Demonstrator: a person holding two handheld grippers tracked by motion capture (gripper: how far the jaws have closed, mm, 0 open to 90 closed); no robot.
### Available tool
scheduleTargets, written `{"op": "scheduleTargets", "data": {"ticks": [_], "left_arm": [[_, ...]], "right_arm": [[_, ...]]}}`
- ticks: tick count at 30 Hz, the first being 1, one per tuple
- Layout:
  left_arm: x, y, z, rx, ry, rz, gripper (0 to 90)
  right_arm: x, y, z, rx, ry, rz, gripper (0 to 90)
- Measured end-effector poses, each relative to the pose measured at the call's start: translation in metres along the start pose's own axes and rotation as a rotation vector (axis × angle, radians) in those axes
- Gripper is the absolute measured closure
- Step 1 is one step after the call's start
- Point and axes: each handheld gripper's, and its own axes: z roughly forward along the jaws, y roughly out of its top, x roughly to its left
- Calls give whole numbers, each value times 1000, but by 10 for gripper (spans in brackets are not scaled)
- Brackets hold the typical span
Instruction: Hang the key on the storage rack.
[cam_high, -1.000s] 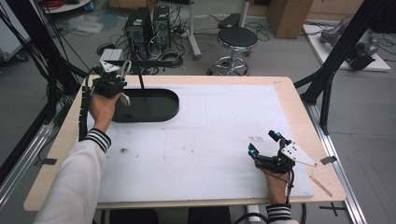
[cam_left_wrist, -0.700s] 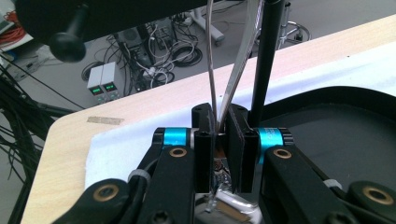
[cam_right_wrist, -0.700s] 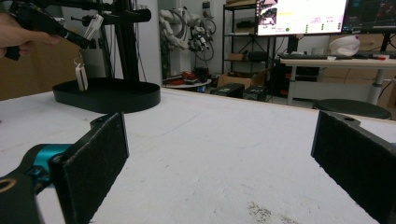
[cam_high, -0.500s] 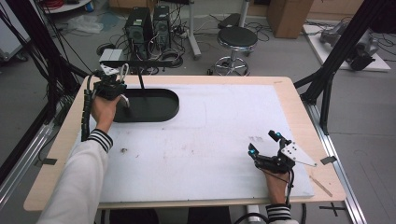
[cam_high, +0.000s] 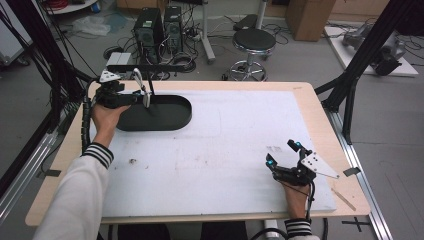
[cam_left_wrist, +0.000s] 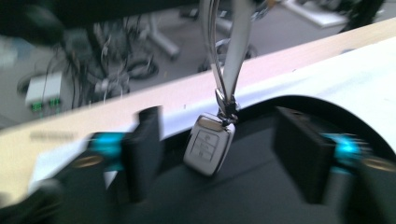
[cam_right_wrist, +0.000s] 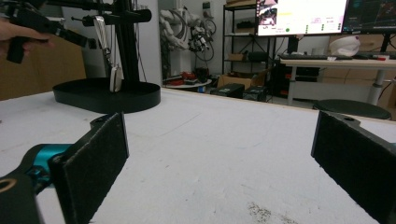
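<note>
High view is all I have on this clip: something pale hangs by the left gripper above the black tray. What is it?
Observer: In the left gripper view it reads as a silver key fob with buttons, hanging on a shiny metal strap.
Operator: Are the jaws closed on it?
Observer: No. The left gripper has its jaws open, one on each side of the fob and apart from it.
Operator: What does the strap hang from?
Observer: The right gripper view shows a black horizontal bar on an upright post rising from the tray. The strap seems to loop over that bar.
</note>
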Motion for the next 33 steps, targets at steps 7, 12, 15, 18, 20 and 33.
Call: {"op": "scheduleTargets", "data": {"ticks": [7,12,15,18,20,33], "left_arm": [[6,-27,-49,-136,-26,76,17],[6,-58,-85,-205,-108,78,17],[2,-77,-103,-264,-167,72,17],[-4,-94,-116,-309,-210,73,17],[-8,-103,-122,-313,-215,72,17],[-40,-165,-146,-392,-262,-8,17]], "right_arm": [[0,0,0,2,-1,-2,29],[0,0,0,3,-1,3,29],[0,0,0,3,-2,2,29],[0,0,0,3,-3,0,30],[0,0,0,4,-3,0,29],[1,0,0,3,-3,-3,29]]}}
